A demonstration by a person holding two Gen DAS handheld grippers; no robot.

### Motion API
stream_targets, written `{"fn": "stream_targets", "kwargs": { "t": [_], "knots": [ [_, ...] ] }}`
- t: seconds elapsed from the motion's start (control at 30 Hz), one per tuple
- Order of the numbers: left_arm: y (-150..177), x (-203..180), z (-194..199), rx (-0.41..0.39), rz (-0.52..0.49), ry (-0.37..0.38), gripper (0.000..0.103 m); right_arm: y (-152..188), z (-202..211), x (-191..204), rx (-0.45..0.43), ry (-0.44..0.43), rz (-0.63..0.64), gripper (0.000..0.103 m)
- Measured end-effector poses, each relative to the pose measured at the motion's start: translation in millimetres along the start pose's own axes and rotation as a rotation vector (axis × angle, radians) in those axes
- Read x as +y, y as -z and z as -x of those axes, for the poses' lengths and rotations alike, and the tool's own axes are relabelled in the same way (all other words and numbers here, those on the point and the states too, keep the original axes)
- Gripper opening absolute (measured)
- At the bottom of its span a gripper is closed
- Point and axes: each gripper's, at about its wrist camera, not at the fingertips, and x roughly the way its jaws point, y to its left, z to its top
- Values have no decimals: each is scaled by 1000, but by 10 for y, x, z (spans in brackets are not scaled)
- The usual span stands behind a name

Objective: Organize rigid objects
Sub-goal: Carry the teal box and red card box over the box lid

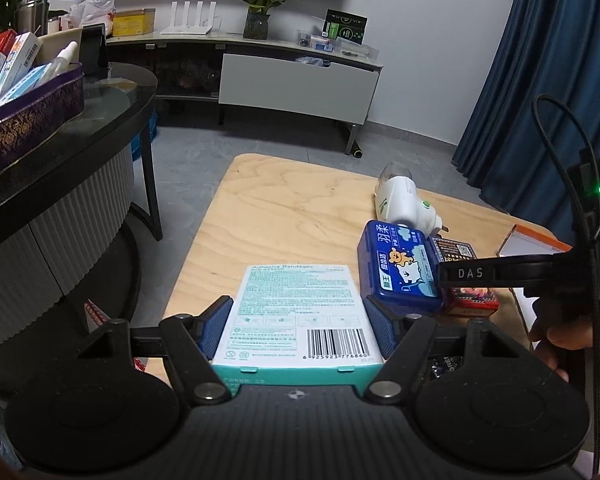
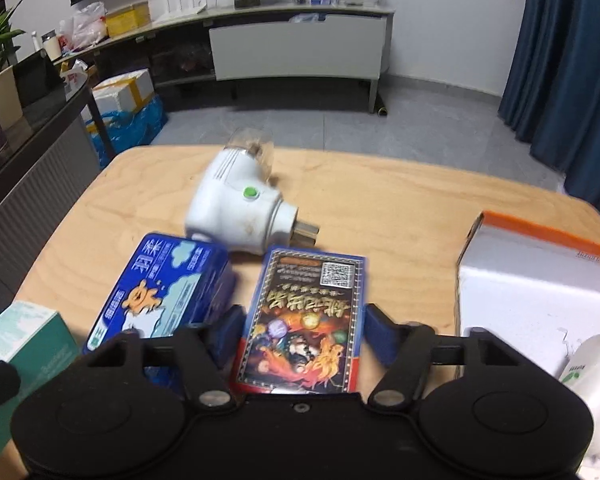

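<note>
My left gripper (image 1: 298, 322) is shut on a white and teal bandage box (image 1: 296, 320), held over the near left part of the wooden table (image 1: 292, 208). My right gripper (image 2: 302, 328) is shut on a colourful card box (image 2: 304, 320) with blue and red edges; it also shows in the left wrist view (image 1: 466, 296). A blue floss box (image 2: 164, 284) lies just left of the card box, touching my right gripper's left finger. A white plug-in device (image 2: 236, 208) with a green button lies on its side behind them. The bandage box also shows at the lower left of the right wrist view (image 2: 24, 344).
A white carton with an orange edge (image 2: 540, 280) stands at the table's right side. A purple basket of small boxes (image 1: 28, 116) sits on the dark counter at the left. A TV console (image 1: 296, 80) stands along the far wall, blue curtain (image 1: 548, 80) at the right.
</note>
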Motion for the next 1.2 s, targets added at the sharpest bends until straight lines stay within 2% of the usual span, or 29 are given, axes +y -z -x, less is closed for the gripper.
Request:
{"fn": "stream_targets", "kwargs": {
  "t": [0.07, 0.23, 0.37, 0.5, 0.7, 0.83, 0.97, 1.2],
  "knots": [
    [9, -12, -8, -3, 0, 2, 72, 16, 37, -10, -6, 3, 18, 71],
    [42, -82, 5, -10, -23, -1, 72, 158, 355, -88, -45, -18, 29, 71],
    [48, -148, 61, -16, -32, -4, 71, 295, 868, -238, -141, -15, 45, 71],
    [29, -373, 252, -45, -62, 10, 71, 476, 1378, -459, -218, 3, 23, 71],
    [125, -928, 603, -89, -98, 97, 71, 838, 1993, -836, -301, 103, -13, 71],
    [209, -1312, 776, -82, -94, 184, 71, 1091, 2294, -1161, -322, 160, -80, 71],
    [367, -1731, 864, -65, -131, 247, 71, 1366, 2490, -1386, -321, 202, -132, 71],
    [625, -2201, 898, -51, -247, 293, 71, 1669, 2611, -1598, -319, 233, -169, 71]
  ]
}}
